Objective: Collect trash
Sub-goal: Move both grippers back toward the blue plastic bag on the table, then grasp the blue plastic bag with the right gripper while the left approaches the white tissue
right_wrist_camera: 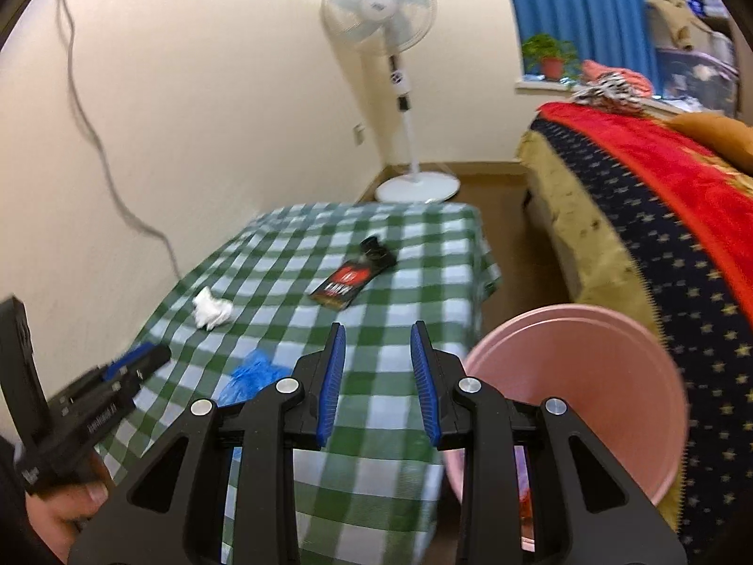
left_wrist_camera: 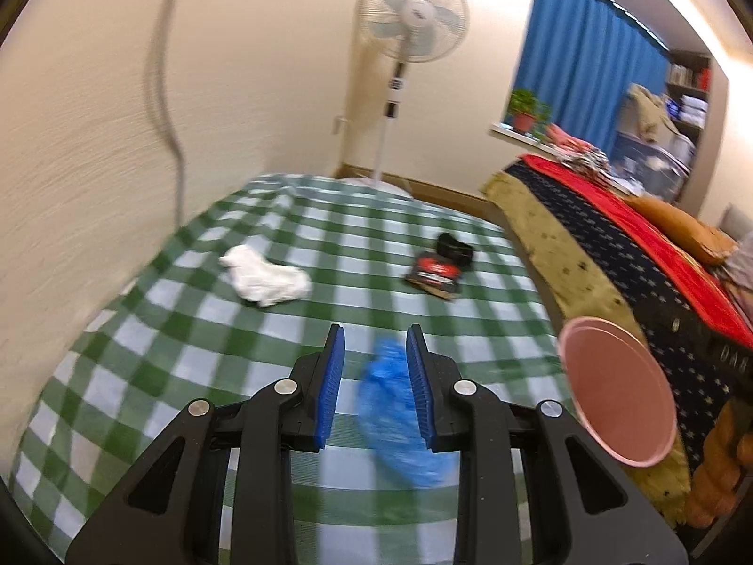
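a table covered with a green-and-white checked cloth [right_wrist_camera: 376,310] carries the loose items. a crumpled white tissue [right_wrist_camera: 212,311] lies toward its left side, a black and red packet [right_wrist_camera: 346,282] sits farther back toward the right with a small black object [right_wrist_camera: 374,250] touching its far end, and a crumpled blue plastic piece [right_wrist_camera: 252,374] lies near the front edge.

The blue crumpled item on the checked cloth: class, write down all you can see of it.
The blue crumpled item looks like thin, wrinkled plastic film, bunched into an elongated wad. It lies on the green-and-white checked tablecloth near its front edge. In the left wrist view it sits between the open fingers of the left gripper, close by one pad; contact is unclear. Motion blur hides finer detail.
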A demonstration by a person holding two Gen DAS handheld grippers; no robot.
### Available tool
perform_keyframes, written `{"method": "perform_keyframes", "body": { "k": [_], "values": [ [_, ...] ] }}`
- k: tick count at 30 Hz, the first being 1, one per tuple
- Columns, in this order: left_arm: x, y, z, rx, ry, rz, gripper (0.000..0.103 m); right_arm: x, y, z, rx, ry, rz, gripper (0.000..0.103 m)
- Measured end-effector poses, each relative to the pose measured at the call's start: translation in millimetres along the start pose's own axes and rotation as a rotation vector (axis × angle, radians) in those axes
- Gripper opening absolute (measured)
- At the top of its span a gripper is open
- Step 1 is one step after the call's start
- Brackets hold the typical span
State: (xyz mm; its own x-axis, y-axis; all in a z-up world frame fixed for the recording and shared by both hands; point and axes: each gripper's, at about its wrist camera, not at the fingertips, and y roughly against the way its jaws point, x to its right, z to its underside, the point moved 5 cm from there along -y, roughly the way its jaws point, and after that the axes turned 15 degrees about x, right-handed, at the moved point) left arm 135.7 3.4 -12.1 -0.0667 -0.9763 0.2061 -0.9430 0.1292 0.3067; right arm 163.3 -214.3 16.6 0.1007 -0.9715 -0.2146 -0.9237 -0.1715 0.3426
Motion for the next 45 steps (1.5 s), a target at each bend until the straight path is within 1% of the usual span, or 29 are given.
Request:
{"method": "perform_keyframes", "body": {
  "k": [4, 8, 9, 11, 13, 16, 21, 24, 25, 26, 27, 28, 29, 30, 32, 36, 38, 42, 44, 45],
  "values": [
    [-23.5, -3.9, 1.9, 0.002, 0.036, -0.049, 0.027, -21.4, -28.4, 18.3, -0.054, 0.009, -0.047, 0.03],
    [-35.9, -7.0, 3.8, 0.003, 0.053, -0.08, 0.027, -42.0, -52.1, 29.3, -0.092, 0.025, -0.091, 0.03],
    [-38.4, -8.4, 3.9, 0.003, 0.053, -0.086, 0.027, -45.7, -57.2, 31.4, -0.1, 0.026, -0.099, 0.032],
    [-43.8, -11.8, 3.9, 0.004, 0.053, -0.097, 0.027, -53.1, -68.5, 36.1, -0.122, 0.02, -0.122, 0.049],
    [-48.7, -15.6, 3.4, 0.004, 0.057, -0.106, 0.027, -59.3, -79.9, 42.1, -0.144, 0.026, -0.135, 0.054],
    [-57.2, -21.2, 2.4, 0.002, 0.062, -0.122, 0.027, -65.0, -96.3, 52.9, -0.193, 0.028, -0.155, 0.059],
    [-70.8, -33.3, 0.6, -0.001, 0.088, -0.147, 0.027, -74.4, -115.1, 71.8, -0.275, 0.05, -0.189, 0.059],
    [-71.3, -45.2, 1.0, -0.007, 0.087, -0.149, 0.027, -80.9, -119.9, 81.4, -0.313, 0.078, -0.212, 0.059],
    [-70.4, -49.1, 1.3, -0.011, 0.086, -0.146, 0.027, -83.0, -120.4, 83.9, -0.322, 0.095, -0.215, 0.055],
    [-69.4, -53.0, 1.6, -0.015, 0.085, -0.145, 0.027, -84.7, -120.7, 85.6, -0.326, 0.108, -0.218, 0.047],
    [-69.0, -56.8, 2.5, -0.018, 0.084, -0.145, 0.027, -86.1, -120.5, 87.0, -0.328, 0.12, -0.223, 0.042],
    [-68.3, -60.6, 3.5, -0.022, 0.084, -0.144, 0.027, -87.5, -120.0, 87.9, -0.33, 0.131, -0.233, 0.027],
    [-68.0, -63.5, 4.3, -0.025, 0.084, -0.145, 0.027, -87.9, -119.3, 88.1, -0.332, 0.135, -0.241, 0.018],
    [-67.8, -67.4, 4.6, -0.028, 0.084, -0.146, 0.027, -87.7, -118.6, 87.7, -0.329, 0.135, -0.245, 0.017],
    [-69.6, -74.7, 5.9, -0.035, 0.091, -0.155, 0.027, -85.1, -117.4, 83.8, -0.312, 0.129, -0.242, 0.01],
    [-75.2, -88.2, 5.3, -0.046, 0.106, -0.182, 0.027, -67.6, -116.3, 69.2, -0.263, 0.063, -0.197, 0.01],
    [-77.6, -95.9, 3.3, -0.052, 0.11, -0.199, 0.027, -56.1, -116.0, 61.8, -0.237, 0.037, -0.159, 0.01],
    [-82.5, -110.3, -1.3, -0.067, 0.125, -0.216, 0.029, -41.0, -116.4, 54.3, -0.214, 0.001, -0.124, 0.01],
    [-85.0, -117.3, -2.6, -0.083, 0.131, -0.233, 0.041, -37.6, -117.6, 53.6, -0.217, -0.01, -0.125, 0.01],
    [-86.4, -120.8, -2.8, -0.091, 0.138, -0.238, 0.043, -36.3, -118.1, 53.7, -0.219, -0.013, -0.123, 0.01]
  ]
}}
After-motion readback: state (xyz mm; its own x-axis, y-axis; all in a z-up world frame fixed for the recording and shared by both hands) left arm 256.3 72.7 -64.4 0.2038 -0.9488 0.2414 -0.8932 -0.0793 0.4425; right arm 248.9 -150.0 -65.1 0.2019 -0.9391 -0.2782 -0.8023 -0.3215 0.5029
